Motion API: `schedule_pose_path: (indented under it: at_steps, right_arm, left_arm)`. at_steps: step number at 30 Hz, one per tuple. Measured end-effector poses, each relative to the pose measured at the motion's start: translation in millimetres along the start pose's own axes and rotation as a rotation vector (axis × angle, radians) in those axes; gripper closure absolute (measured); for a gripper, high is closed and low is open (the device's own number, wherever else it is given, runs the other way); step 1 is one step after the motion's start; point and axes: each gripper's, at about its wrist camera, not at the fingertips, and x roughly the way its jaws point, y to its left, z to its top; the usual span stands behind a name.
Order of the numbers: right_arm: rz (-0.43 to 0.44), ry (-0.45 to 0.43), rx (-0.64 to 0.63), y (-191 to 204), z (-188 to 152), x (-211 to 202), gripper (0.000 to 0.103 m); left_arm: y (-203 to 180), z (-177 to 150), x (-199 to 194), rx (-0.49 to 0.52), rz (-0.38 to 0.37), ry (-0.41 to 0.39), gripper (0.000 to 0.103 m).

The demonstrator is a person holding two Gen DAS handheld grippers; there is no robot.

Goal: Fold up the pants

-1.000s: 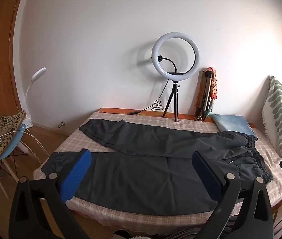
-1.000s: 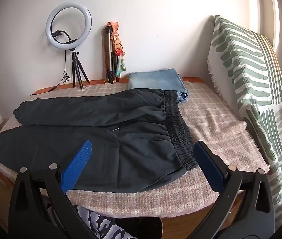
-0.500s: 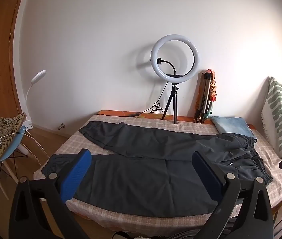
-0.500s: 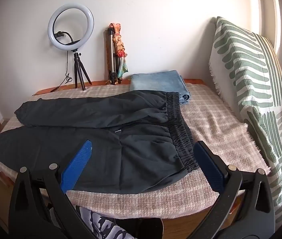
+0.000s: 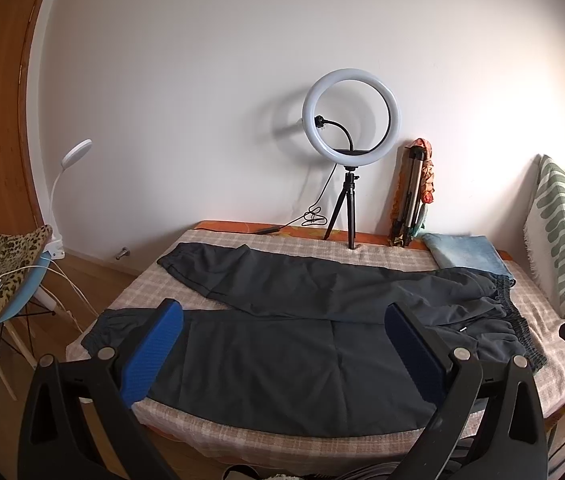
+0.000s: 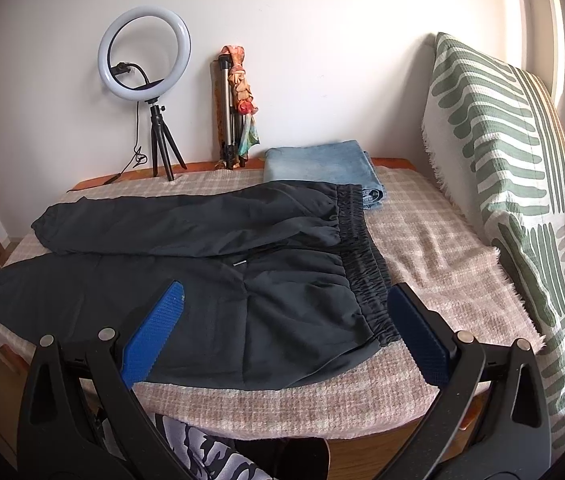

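Lying unfolded: pants (image 5: 302, 344) (tongs (image 6: 282, 332) apart)

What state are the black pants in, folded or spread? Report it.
Spread, unfolded: the black pants lie flat on the checked blanket, both legs stretched apart.

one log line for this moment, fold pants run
stage: pre-grasp | pants: flat, unfolded | left gripper: open, empty | right gripper: open, empty

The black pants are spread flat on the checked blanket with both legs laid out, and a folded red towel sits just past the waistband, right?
Nearly. The folded item past the waistband is light blue denim, not a red towel, as the right wrist view shows. The rest holds: the black pants lie spread flat on the checked blanket with both legs laid out.
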Motion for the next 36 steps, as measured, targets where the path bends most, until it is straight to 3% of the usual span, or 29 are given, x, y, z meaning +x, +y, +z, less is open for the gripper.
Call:
schedule_pose_path:
  at_steps: [36]
  right_arm:
    - [0.007,0.003,0.000,4.5,-9.0,7.5,0.000]
  left_arm:
    - [-0.9,-7.0,2.5,0.009,-0.001,0.006,0.000]
